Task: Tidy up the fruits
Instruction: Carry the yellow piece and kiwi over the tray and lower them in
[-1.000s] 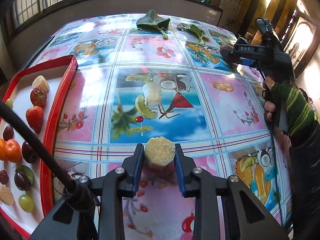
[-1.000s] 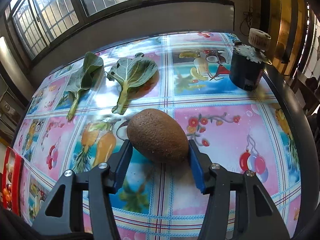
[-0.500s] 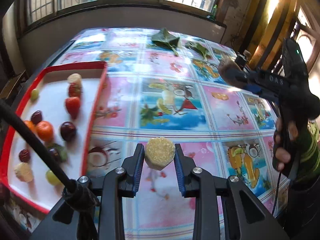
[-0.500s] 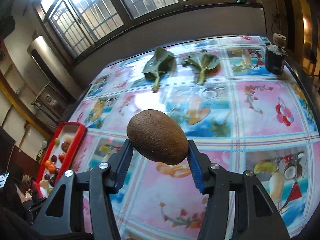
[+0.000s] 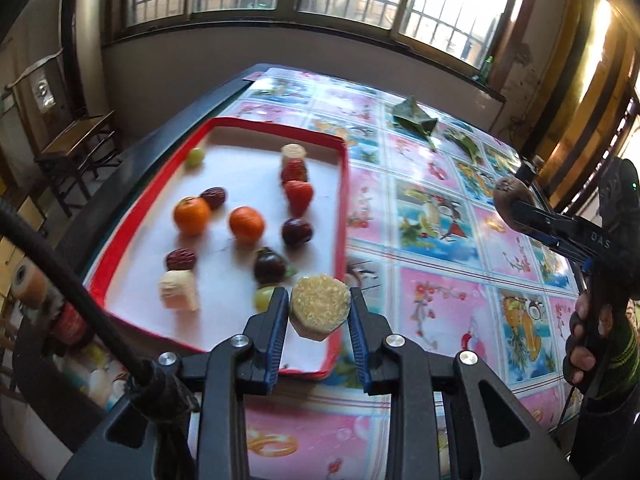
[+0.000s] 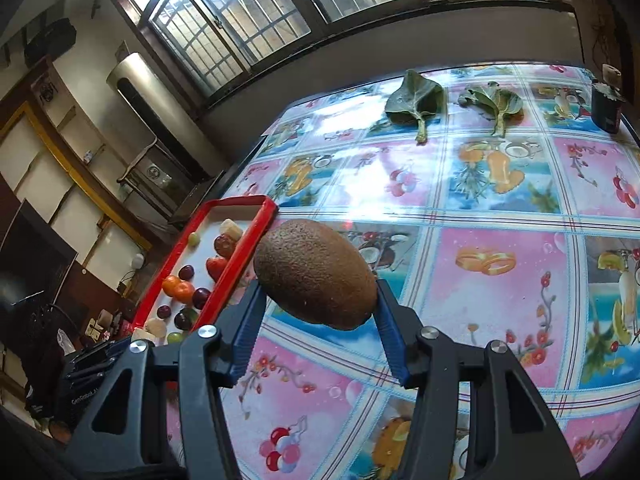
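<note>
My left gripper [image 5: 319,312] is shut on a pale yellow round fruit slice [image 5: 319,306] and holds it above the near right corner of the red-rimmed white tray [image 5: 343,200]. The tray holds two oranges [image 5: 247,225], strawberries [image 5: 298,197], dark plums, grapes and a cream piece [image 5: 178,290]. My right gripper [image 6: 318,304] is shut on a brown kiwi [image 6: 316,274], held above the patterned tablecloth, right of the tray [image 6: 240,256]. It also shows in the left wrist view [image 5: 516,208] at the right.
Two green leaves [image 6: 416,100] lie at the table's far side, with a dark jar [image 6: 606,106] at the far right corner. A wooden chair [image 5: 76,140] stands left of the table. The table's near edge is close below both grippers.
Both grippers have swung left toward the tray with their fruit. The left gripper now hangs over the tray's near right corner; the tray looms larger in both views.
</note>
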